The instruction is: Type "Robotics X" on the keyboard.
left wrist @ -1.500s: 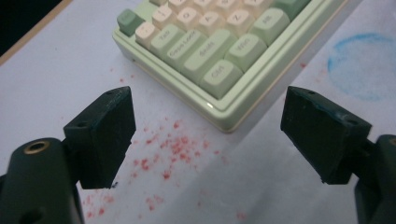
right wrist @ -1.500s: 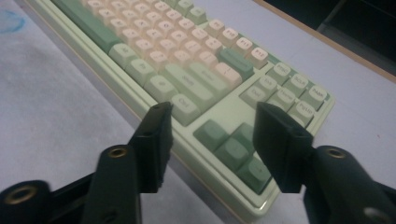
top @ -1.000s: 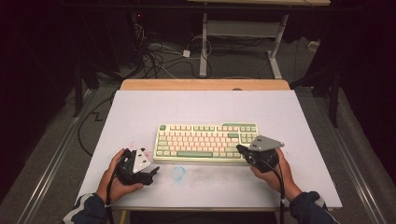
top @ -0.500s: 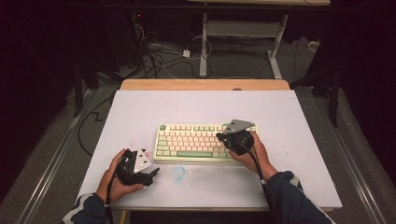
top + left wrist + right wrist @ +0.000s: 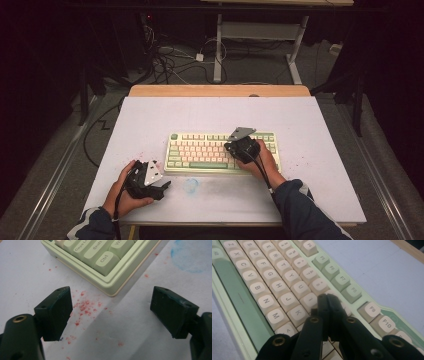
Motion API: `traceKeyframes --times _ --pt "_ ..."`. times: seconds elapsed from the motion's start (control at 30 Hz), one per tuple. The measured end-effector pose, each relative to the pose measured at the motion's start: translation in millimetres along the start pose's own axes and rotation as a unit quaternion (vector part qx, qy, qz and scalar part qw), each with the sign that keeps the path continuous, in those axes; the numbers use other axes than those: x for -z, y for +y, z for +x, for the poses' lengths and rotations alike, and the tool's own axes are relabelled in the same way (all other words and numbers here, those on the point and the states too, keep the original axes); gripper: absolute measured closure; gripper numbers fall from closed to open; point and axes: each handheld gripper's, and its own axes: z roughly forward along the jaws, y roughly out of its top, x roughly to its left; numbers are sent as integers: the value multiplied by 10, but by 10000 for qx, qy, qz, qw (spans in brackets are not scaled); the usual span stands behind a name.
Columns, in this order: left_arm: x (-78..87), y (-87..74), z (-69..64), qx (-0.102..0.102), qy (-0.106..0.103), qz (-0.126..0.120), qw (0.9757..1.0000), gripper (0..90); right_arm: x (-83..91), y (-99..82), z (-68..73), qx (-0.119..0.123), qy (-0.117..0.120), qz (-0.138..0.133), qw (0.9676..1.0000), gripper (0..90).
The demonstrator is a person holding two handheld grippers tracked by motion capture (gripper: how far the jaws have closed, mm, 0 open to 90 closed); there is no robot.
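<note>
dark room behind, tangled cables (image 5: pixel 165 60) on the floor and a white frame leg (image 5: pixel 218 50) past the far edge. white sheet covers the worktop (image 5: pixel 320 130), wood strip showing along the back. green-and-cream keyboard (image 5: pixel 200 150) lies near the middle, wide bare margins left, right and beyond it. red specks (image 5: pixel 83 306) scattered off its near-left corner; faint blue smudge (image 5: pixel 190 185) in front of it. left hand-held gripper (image 5: pixel 159 189) rests low on the sheet just beside that corner, jaws spread wide, nothing between them. right hand-held gripper (image 5: pixel 327 298) sits over the keys at the keyboard's right part, jaws pressed together, tips down by the i and 9 keys, holding nothing.
</note>
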Motion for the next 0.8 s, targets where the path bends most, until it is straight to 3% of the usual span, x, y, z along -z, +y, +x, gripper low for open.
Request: traceKeyframes --times 0.23,0.43,0.57,0.8 --pt "1 0 0 4 0 3 10000 166 -15 -4 29 105 8 120 9999 900" --pt "-1 1 0 16 -3 3 10000 167 114 -18 15 -92 79 -256 9996 889" --pt "-1 2 -1 14 1 2 10000 166 194 -25 1 -88 24 -439 9990 864" --pt "2 3 -4 12 -14 6 10000 167 339 -31 6 -10 -85 -748 9972 740"
